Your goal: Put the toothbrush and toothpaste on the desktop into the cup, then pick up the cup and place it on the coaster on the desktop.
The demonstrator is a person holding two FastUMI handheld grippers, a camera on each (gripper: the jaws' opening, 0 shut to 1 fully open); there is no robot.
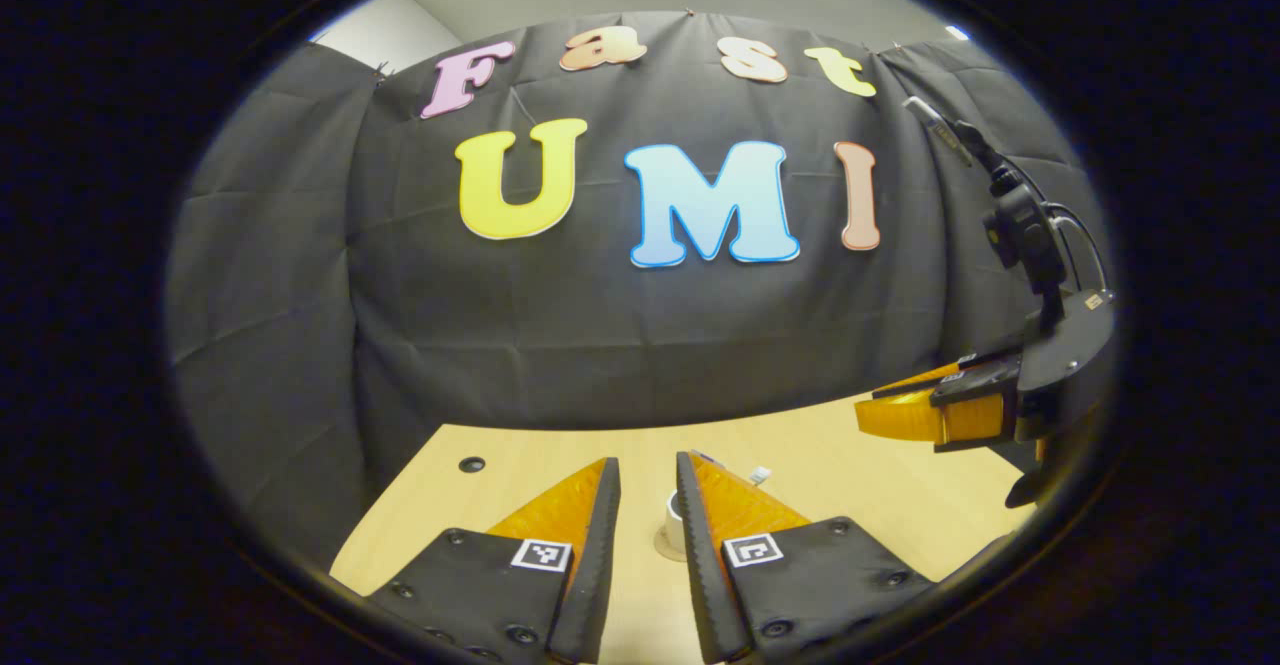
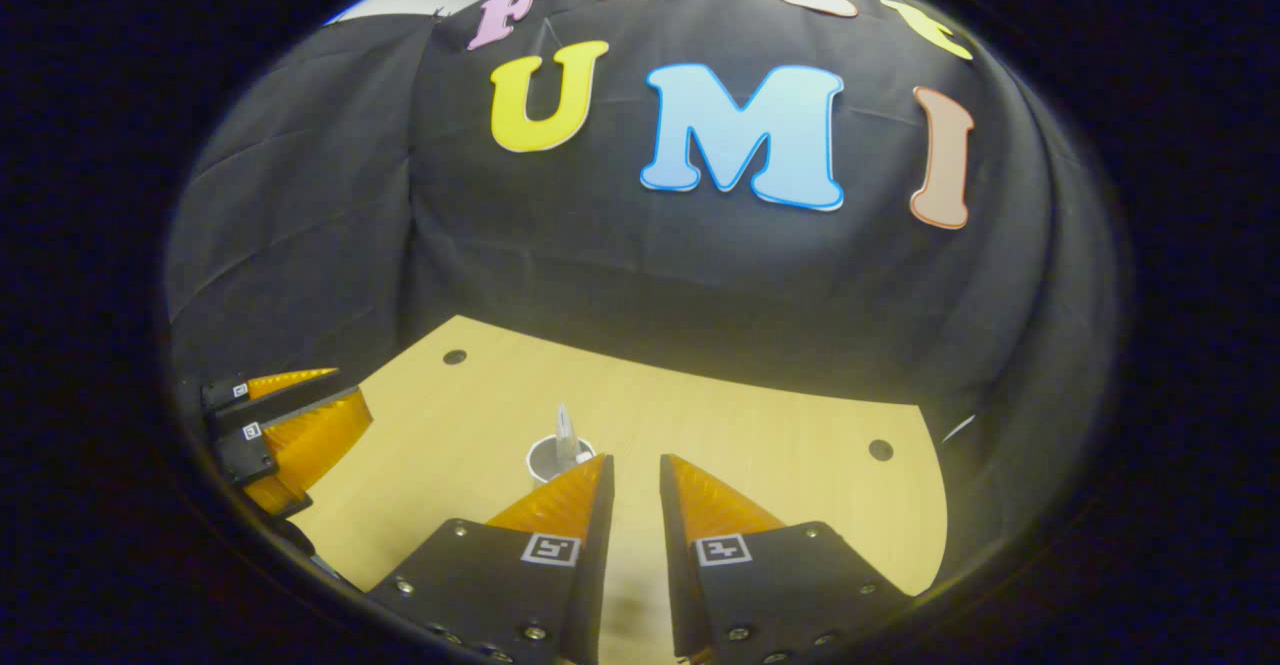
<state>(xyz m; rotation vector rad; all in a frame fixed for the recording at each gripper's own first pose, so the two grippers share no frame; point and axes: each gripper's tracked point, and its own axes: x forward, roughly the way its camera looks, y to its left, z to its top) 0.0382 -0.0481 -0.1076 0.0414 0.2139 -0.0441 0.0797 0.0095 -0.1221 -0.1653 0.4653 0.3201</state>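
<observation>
A white cup [image 1: 673, 517] stands on the wooden desktop [image 1: 870, 505], seen through the gap between my left gripper's fingers. A tan round edge under it looks like the coaster [image 1: 661, 549]. A small white tip [image 1: 760, 474] pokes up behind the right finger. My left gripper [image 1: 648, 467] is open a little, above and before the cup, holding nothing. In the right gripper view the cup [image 2: 545, 458] has a pale pointed item [image 2: 564, 427] standing in it; which item it is I cannot tell. My right gripper [image 2: 634, 463] is slightly open and empty, just right of the cup.
The other gripper [image 1: 925, 413] hovers over the desk's right side in the left gripper view, and at the left [image 2: 290, 423] in the right gripper view. The desktop [image 2: 760, 465] has small dark holes [image 2: 880, 449] and ends at the black cloth wall.
</observation>
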